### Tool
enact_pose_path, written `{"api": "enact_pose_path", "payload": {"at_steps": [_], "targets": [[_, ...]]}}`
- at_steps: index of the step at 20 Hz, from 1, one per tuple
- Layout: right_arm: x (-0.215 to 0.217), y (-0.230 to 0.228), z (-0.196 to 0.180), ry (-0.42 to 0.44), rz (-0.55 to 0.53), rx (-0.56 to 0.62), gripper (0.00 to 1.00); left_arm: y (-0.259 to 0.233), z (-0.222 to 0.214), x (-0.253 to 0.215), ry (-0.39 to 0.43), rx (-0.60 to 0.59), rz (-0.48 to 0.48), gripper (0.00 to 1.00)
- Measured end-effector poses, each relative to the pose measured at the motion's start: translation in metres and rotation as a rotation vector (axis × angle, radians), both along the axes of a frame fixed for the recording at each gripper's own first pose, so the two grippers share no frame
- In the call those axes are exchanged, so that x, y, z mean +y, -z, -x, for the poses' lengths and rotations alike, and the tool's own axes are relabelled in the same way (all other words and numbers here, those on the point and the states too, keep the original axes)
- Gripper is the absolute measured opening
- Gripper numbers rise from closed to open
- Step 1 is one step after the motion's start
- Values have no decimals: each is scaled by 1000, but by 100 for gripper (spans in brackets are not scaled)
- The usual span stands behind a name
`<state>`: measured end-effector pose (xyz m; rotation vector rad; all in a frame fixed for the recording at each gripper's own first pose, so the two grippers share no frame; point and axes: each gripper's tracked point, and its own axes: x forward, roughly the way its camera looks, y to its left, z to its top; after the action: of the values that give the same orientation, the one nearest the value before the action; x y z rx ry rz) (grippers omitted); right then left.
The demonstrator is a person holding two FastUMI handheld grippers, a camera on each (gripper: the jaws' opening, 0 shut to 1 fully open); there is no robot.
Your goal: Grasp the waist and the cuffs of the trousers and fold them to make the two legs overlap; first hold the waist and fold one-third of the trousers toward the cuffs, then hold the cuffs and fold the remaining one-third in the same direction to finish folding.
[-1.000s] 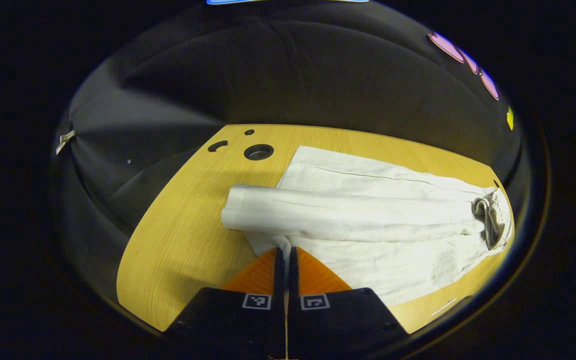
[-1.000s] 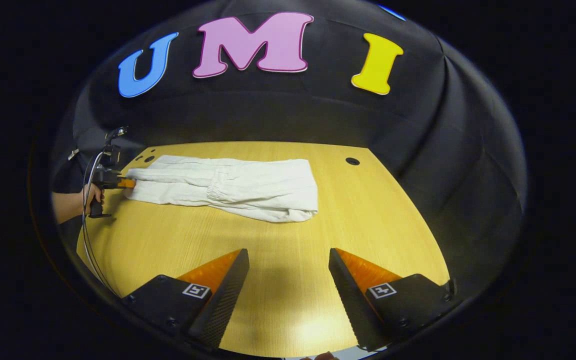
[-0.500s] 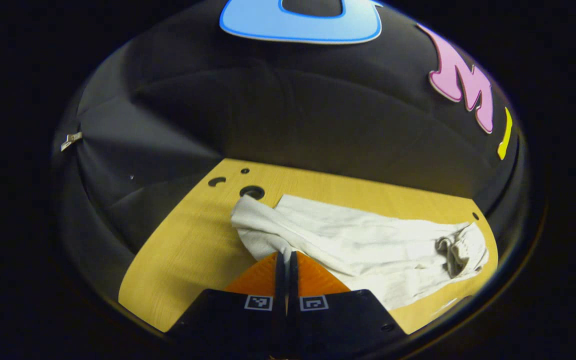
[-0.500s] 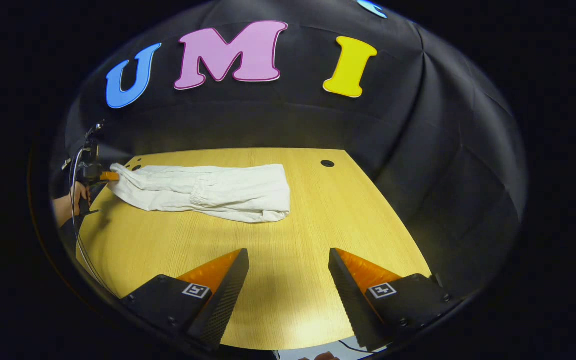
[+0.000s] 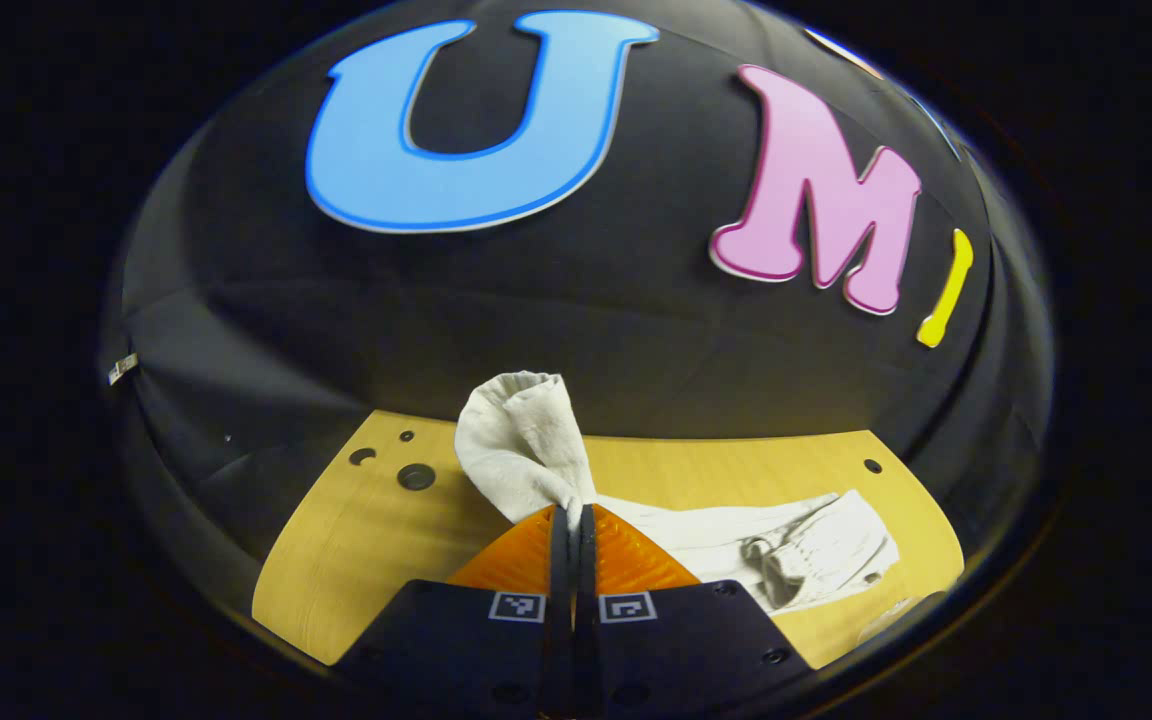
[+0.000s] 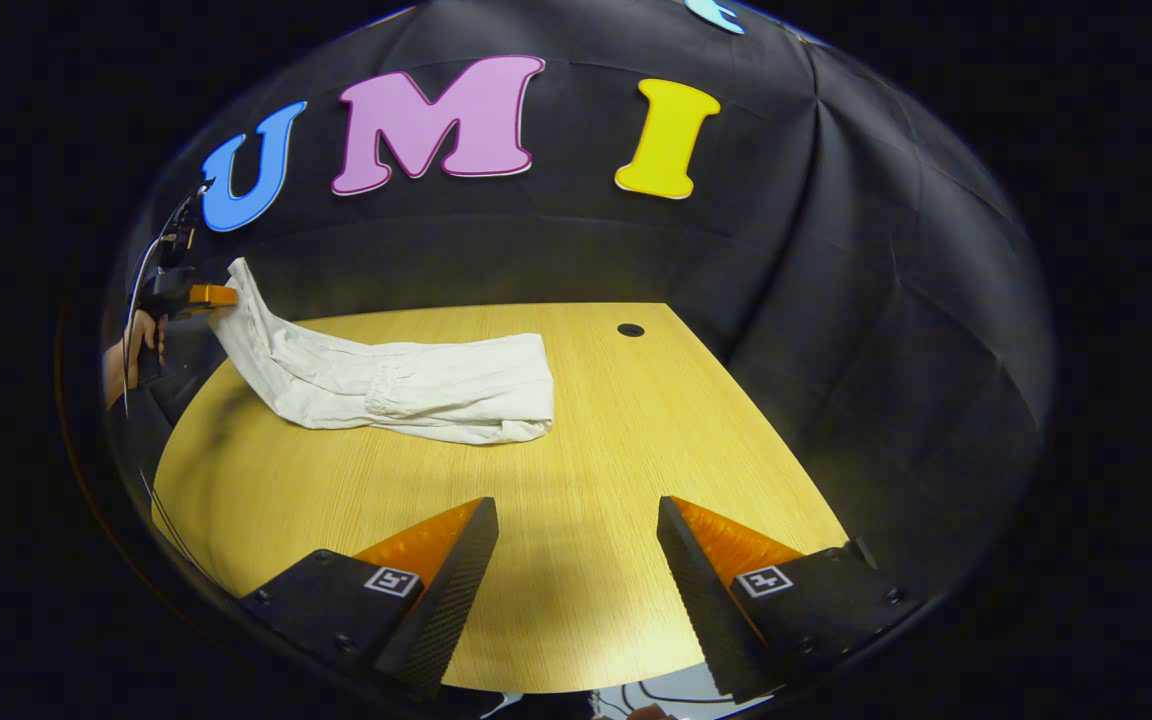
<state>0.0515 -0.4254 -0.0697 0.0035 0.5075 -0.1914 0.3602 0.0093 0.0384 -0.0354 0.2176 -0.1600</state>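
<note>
One claw, my left gripper (image 5: 572, 520), is clamped on the trousers' (image 6: 406, 385) cuffs (image 5: 521, 440); I should carry them low over the folded waist (image 5: 816, 555) ahead, my right gripper (image 6: 576, 540) idle, fingers apart.

A wooden table (image 6: 576, 560) with round holes (image 6: 630, 330) near its edge.

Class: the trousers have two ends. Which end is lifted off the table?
The cuff end: the left tool is shut on it and holds it raised. The folded end lies flat on the table.
</note>
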Motion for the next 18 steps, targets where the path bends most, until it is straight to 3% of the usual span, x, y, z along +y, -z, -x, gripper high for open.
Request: {"api": "enact_pose_path", "payload": {"at_steps": [10,18], "targets": [[-84,15,-24,3,-115,-8,98,-50,20,-204,159,-37,-28,5],[-141,31,-31,-21,-161,12,100,4,20,-356,240,73,55,5]]}}
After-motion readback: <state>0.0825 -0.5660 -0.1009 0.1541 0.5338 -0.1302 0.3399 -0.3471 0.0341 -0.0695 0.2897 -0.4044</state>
